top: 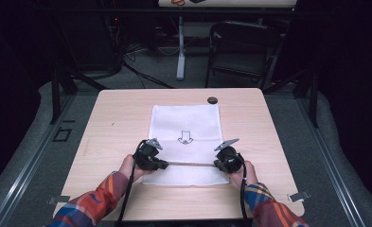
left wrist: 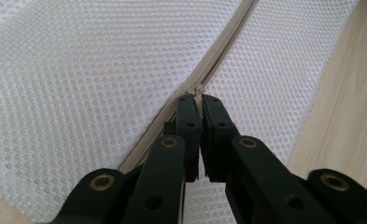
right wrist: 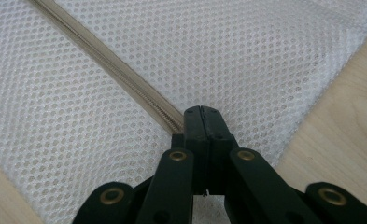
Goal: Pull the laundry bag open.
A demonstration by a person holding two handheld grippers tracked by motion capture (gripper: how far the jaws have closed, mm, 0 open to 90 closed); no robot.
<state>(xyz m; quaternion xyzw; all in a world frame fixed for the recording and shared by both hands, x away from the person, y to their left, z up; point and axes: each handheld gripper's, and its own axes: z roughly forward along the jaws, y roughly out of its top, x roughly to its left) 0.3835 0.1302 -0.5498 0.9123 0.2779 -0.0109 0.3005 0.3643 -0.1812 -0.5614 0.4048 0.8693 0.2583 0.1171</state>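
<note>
A white mesh bag (top: 186, 125) with a small black arrow print lies flat on the wooden table (top: 112, 123). A beige zipper (top: 190, 164) runs across its near end. At the zipper's left end my left gripper (top: 165, 164) is shut on the small zipper pull (left wrist: 199, 89), which shows at the tips of the left gripper (left wrist: 199, 99). My right gripper (top: 216, 164) is at the zipper's right end. In the right gripper view the zipper (right wrist: 116, 65) runs under the right gripper (right wrist: 201, 110), whose jaws are pressed together on the bag there.
A small black round object (top: 212, 100) sits at the table's far edge, just beyond the bag. A dark chair (top: 240, 42) and another table's white leg (top: 181, 47) stand behind. Bare wood lies left and right of the bag.
</note>
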